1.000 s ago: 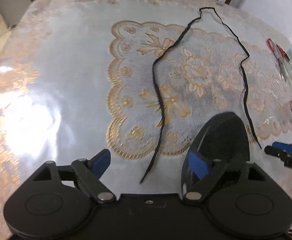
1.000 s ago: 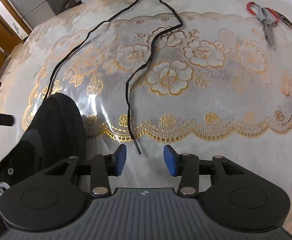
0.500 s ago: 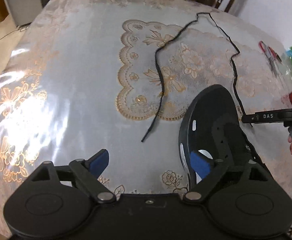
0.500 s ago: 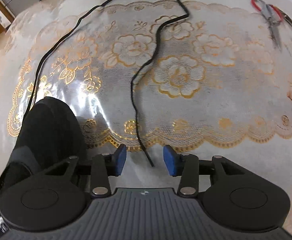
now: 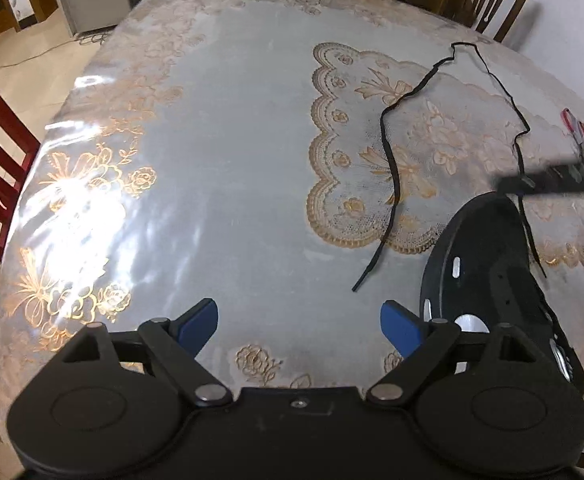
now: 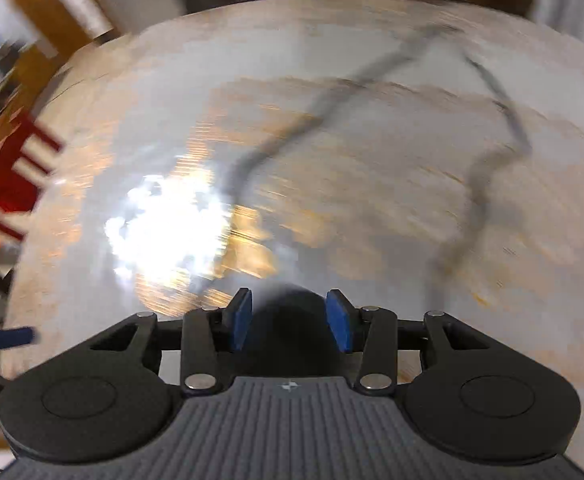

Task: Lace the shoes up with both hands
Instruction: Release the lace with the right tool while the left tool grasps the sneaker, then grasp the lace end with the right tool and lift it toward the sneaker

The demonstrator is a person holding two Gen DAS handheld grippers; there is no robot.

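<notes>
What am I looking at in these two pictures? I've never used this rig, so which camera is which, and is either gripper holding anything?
No robot arm here: a person carries a two-finger gripper in each hand, each with a fisheye camera looking along its blue-padded fingers. The sharp picture is from the left gripper, jaws wide apart and empty. It shows a table under a lace-patterned cover, a loose black shoelace, a black shoe at lower right, and scissors at the far right edge. The blurred picture is from the right gripper. Its jaws stand partly open, with something dark and rounded beyond them, probably the shoe; the pads do not appear to press on it.
</notes>
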